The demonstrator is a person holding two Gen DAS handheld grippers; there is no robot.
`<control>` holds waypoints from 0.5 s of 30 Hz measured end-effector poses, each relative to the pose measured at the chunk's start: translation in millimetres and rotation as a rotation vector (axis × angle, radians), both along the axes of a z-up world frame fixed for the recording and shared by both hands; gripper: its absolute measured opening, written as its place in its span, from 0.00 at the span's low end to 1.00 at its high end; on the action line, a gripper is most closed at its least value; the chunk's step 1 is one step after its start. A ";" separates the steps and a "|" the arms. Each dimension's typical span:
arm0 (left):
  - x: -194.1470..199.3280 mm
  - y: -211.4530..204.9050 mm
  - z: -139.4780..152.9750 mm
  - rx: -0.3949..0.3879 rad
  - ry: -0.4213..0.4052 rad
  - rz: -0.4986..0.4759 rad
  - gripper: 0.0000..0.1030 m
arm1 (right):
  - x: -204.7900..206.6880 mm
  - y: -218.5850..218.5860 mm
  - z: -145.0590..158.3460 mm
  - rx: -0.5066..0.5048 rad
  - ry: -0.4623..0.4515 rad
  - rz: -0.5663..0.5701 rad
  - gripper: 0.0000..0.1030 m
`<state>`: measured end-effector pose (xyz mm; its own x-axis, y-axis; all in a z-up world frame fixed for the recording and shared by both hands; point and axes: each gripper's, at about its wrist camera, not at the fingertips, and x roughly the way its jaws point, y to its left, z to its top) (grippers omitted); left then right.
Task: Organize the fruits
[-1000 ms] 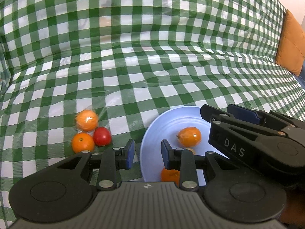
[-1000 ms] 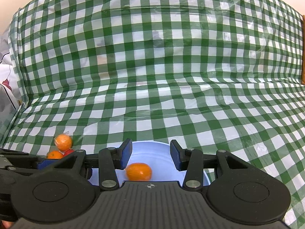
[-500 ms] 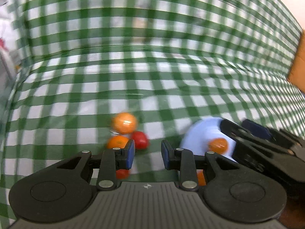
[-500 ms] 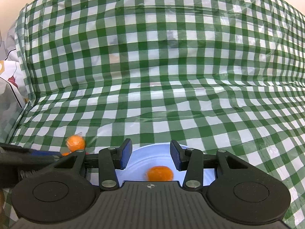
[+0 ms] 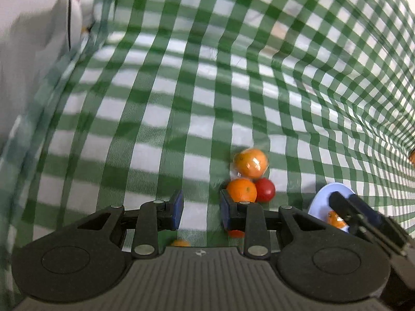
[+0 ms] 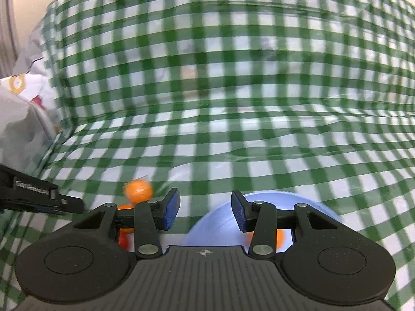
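My left gripper is open and empty above the green checked cloth. Just right of its right fingertip sit a wrapped orange, a bare orange and a red fruit, close together. More fruit peeks out under the fingers: a red piece and an orange piece. The light blue plate lies at right with an orange on it, partly behind my right gripper. My right gripper is open and empty over the plate's left rim; an orange shows behind its right finger.
A white and grey bag or pillow lies at the cloth's left edge, also in the right wrist view. The cloth rises in folds at the back. The left gripper's finger reaches in from the left near the loose oranges.
My left gripper has swung left, away from the plate toward the loose fruit cluster. My right gripper has shifted left too, so the plate now sits to its right.
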<state>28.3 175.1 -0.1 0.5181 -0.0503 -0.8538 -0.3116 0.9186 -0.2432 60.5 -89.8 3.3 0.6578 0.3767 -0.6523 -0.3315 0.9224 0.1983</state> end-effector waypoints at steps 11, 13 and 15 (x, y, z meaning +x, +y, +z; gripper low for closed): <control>-21.7 14.9 -21.5 -0.117 0.114 0.025 0.31 | -6.1 66.3 -19.6 -0.004 0.099 0.230 0.44; -23.5 16.3 -26.1 -0.108 0.134 0.032 0.31 | -5.7 76.6 -25.6 -0.026 0.114 0.236 0.44; -24.6 19.9 -30.3 -0.127 0.143 0.042 0.30 | -5.1 80.9 -30.7 -0.037 0.126 0.241 0.44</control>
